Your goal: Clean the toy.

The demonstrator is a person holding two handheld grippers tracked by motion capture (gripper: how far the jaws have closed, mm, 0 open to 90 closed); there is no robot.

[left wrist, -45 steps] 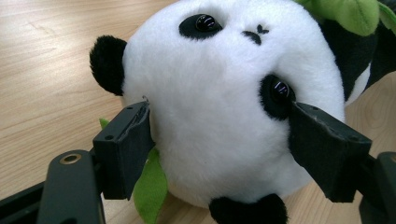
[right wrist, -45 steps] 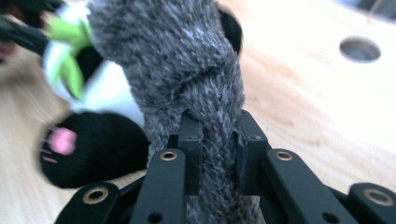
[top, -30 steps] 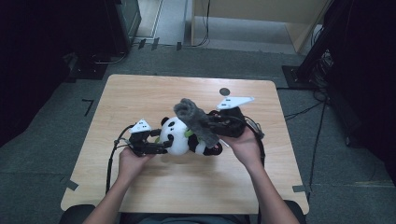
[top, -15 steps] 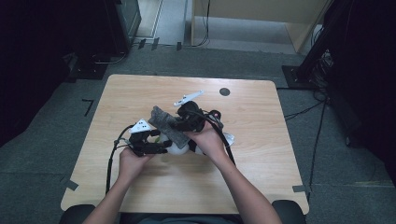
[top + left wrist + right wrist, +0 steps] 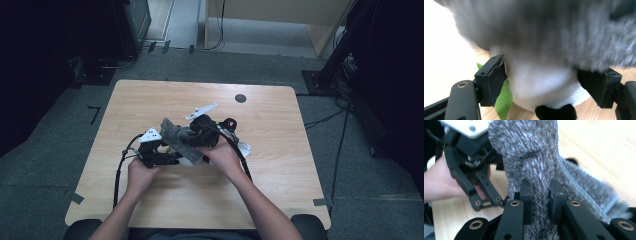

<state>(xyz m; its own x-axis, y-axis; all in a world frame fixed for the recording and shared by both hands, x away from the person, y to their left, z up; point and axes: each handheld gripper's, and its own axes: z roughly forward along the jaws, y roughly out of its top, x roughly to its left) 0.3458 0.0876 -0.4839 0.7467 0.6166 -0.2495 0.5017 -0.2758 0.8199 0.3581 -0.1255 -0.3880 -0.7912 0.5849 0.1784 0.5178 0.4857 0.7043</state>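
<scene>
A panda plush (image 5: 541,85) with a white body, black paws and a green felt leaf (image 5: 504,100) lies at the table's middle. My left gripper (image 5: 546,85) is shut on its white body, one pad pressing each side. My right gripper (image 5: 541,195) is shut on a strip of grey fuzzy cloth (image 5: 534,157). In the high view that grey cloth (image 5: 175,136) is draped over the panda, hiding most of it. There my right gripper (image 5: 187,139) sits just above and right of my left gripper (image 5: 167,159). The left gripper (image 5: 471,170) and its hand also appear in the right gripper view.
The wooden table (image 5: 280,190) has bare surface all around the hands. A small black round mark (image 5: 240,98) sits toward its far edge. Cables trail from both grippers toward the near edge. Dark equipment and floor cables surround the table.
My right gripper has carried the grey cloth leftward and down, from right of the panda to over it. The left gripper has kept still on the panda.
</scene>
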